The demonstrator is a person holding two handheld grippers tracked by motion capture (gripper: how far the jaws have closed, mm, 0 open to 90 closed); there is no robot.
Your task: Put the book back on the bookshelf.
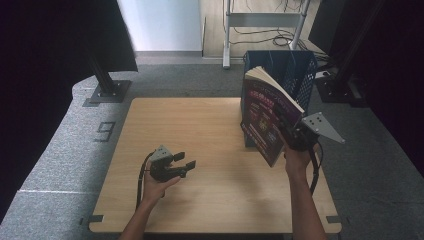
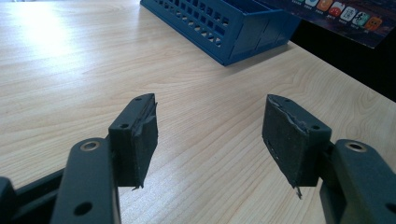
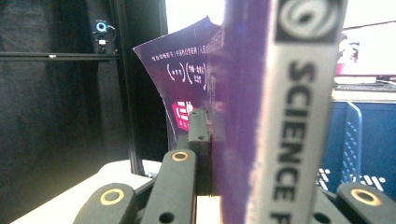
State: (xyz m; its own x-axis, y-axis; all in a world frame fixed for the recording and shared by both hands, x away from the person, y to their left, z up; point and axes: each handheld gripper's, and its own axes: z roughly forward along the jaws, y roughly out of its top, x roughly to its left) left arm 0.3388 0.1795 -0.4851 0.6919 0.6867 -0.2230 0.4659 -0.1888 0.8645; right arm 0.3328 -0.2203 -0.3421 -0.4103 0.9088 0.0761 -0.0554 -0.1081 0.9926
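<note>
The table [image 1: 200, 150] lies bare across its left half, its middle and along the near edge, so a hand could pass freely there. At the far right corner stands a blue basket [image 1: 295, 70]. Just in front of it a tilted book [image 1: 265, 120], clamped in the right gripper [image 1: 295, 135], blocks the way along the right edge.

Your forearms are bare, with no sleeves showing. Each hand carries a black gripper topped with a grey three-cornered plate: the left gripper [image 1: 186, 160] and the right gripper [image 1: 289, 131], each trailing a black cable. Your jaw links have brass-ringed pivot holes, and the left pads [image 2: 144, 135] look frayed at the edges.
</note>
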